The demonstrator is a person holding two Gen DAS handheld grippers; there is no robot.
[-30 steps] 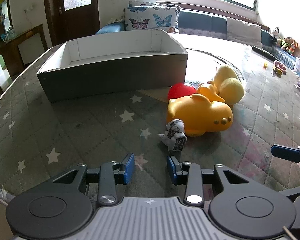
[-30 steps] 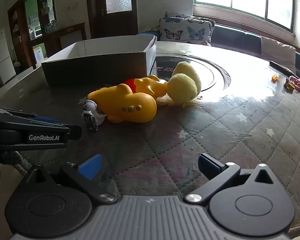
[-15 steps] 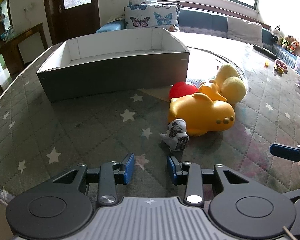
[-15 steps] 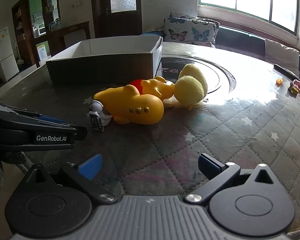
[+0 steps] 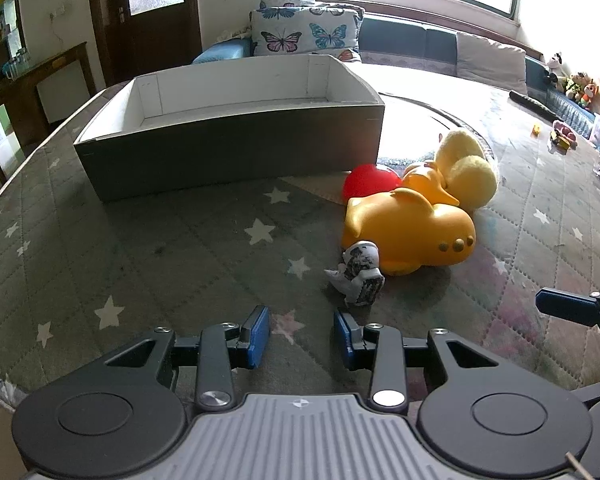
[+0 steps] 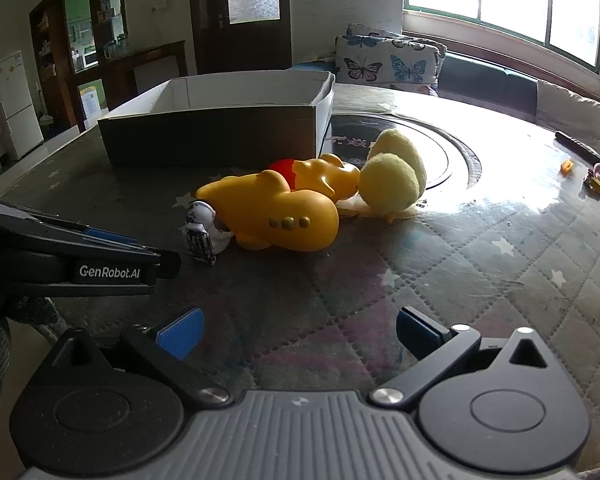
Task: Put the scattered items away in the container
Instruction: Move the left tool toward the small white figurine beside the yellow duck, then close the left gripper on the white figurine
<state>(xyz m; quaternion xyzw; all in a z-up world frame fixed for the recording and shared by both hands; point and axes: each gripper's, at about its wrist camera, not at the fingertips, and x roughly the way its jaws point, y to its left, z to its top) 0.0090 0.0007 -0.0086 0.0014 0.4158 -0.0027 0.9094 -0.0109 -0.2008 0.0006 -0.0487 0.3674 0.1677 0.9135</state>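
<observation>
A low cardboard box (image 5: 228, 152) (image 6: 220, 132), dark outside and white inside, stands at the back of the table. To its right lies a cluster of toys: a yellow plastic submarine (image 5: 408, 236) (image 6: 276, 216), a small white astronaut figure (image 5: 358, 276) (image 6: 202, 232) against its near end, an orange toy with a red part (image 5: 370, 182) (image 6: 320, 176), and a yellow plush chick (image 5: 466, 168) (image 6: 392, 172). My left gripper (image 5: 302, 338) stands open over the cloth, short of the astronaut, nothing between its blue pads. My right gripper (image 6: 298, 332) is open wide, also with nothing in it.
The table wears a quilted grey cloth with stars (image 5: 148, 248) under glass, with a dark turntable (image 6: 448, 152) in the middle. A remote (image 5: 534, 104) and small toys (image 5: 562, 136) lie at the far right. A cushioned bench (image 5: 420, 40) runs behind.
Both views have shifted slightly, so the box and toys sit a little higher and closer in frame. Neither gripper's jaws have changed, and nothing on the table has moved.
</observation>
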